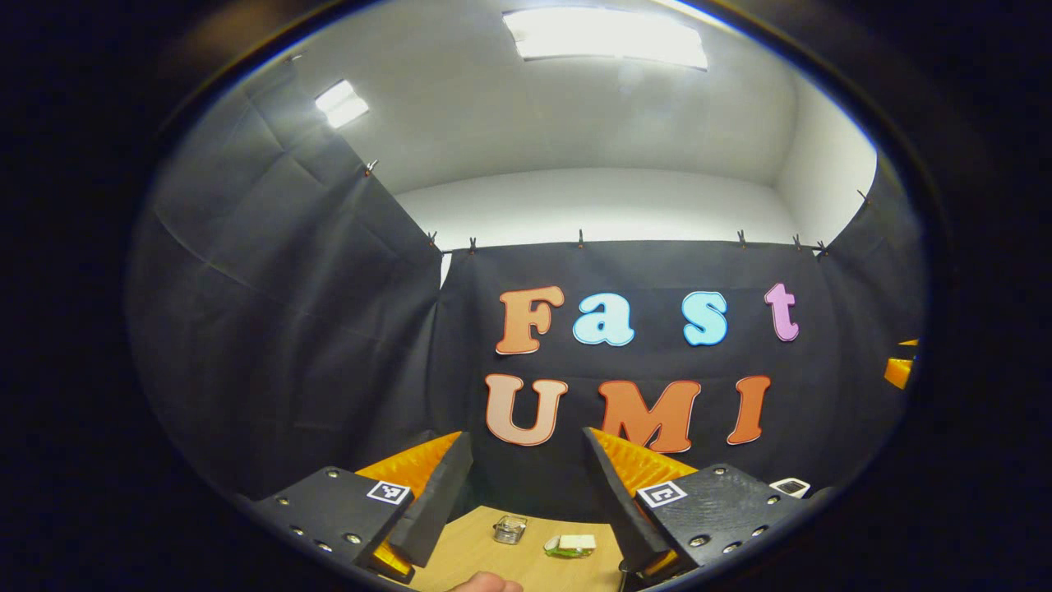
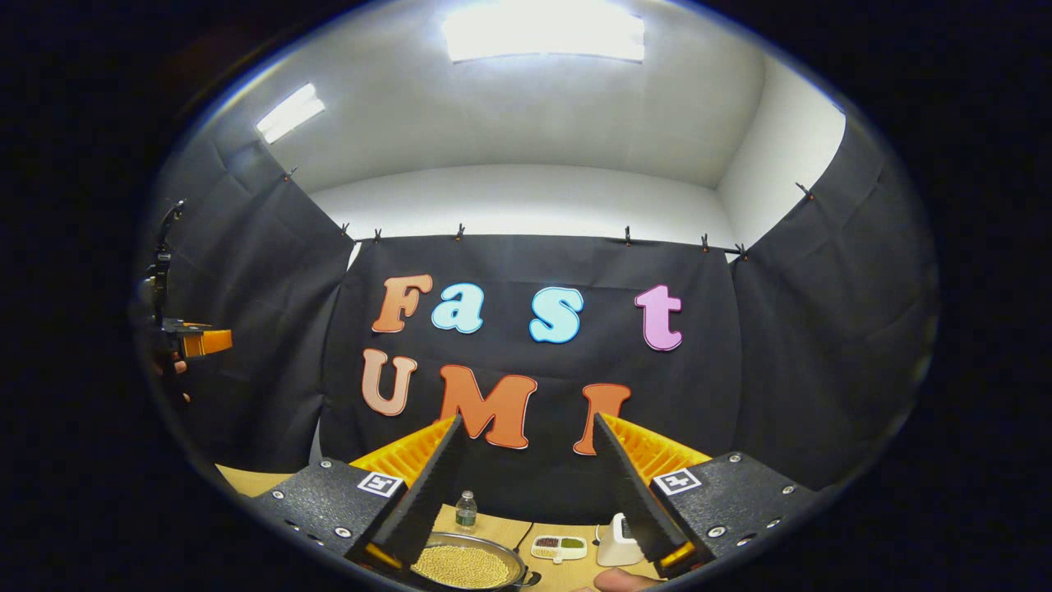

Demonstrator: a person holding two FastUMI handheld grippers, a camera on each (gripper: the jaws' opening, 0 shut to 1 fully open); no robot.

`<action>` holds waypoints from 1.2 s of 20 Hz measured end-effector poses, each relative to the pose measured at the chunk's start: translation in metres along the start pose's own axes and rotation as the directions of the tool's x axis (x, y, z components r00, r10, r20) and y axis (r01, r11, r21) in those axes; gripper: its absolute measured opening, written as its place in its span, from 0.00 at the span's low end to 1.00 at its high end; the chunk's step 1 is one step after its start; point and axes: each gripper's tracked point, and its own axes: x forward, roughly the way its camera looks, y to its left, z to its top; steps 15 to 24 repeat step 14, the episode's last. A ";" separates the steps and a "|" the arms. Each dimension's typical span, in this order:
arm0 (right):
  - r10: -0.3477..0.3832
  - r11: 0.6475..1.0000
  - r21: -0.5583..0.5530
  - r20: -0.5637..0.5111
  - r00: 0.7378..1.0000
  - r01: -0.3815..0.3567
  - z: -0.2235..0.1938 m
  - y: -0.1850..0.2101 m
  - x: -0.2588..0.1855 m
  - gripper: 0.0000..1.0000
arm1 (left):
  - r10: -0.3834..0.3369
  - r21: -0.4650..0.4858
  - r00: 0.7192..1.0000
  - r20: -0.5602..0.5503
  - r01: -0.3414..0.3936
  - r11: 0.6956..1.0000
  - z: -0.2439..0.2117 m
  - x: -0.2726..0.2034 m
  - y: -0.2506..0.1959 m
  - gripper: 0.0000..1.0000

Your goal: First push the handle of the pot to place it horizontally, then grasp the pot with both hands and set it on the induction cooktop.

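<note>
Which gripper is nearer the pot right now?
Right, probably. In the right gripper view the pot sits just beyond and between the open fingers of the right gripper. The left gripper is raised, off to that view's left edge.

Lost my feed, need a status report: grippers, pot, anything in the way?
Both hand-held grippers, left and right, open, raised, empty. Pot full of yellow grains, on table, untouched. Small bottle behind it.

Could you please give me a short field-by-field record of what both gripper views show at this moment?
left gripper: open, held above the table, touching nothing
right gripper: open, raised, touching nothing
pot: on the table, filled with small yellowish grains, below the right gripper
bottle: upright behind the pot
small glass container: on the table ahead of the left gripper
task stage: pot not yet touched
</note>
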 end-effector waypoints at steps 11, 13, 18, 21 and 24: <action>0.039 0.999 -0.009 -0.030 0.999 -0.040 -0.028 -0.007 -0.009 0.97 | 0.008 -0.024 1.000 0.009 -0.008 1.000 -0.035 0.016 0.003 0.85; 0.031 0.999 -0.011 -0.039 0.999 -0.031 -0.035 -0.013 -0.009 0.97 | 0.010 -0.029 1.000 0.007 -0.010 1.000 -0.044 0.021 0.002 0.85; 0.031 0.999 -0.007 -0.043 0.999 -0.032 -0.036 -0.015 -0.010 0.95 | 0.008 -0.032 1.000 0.004 -0.008 0.999 -0.048 0.023 0.001 0.85; 0.031 0.999 -0.007 -0.043 0.999 -0.032 -0.036 -0.015 -0.010 0.95 | 0.008 -0.032 1.000 0.004 -0.008 0.999 -0.048 0.023 0.001 0.85; 0.031 0.999 -0.007 -0.043 0.999 -0.032 -0.036 -0.015 -0.010 0.95 | 0.008 -0.032 1.000 0.004 -0.008 0.999 -0.048 0.023 0.001 0.85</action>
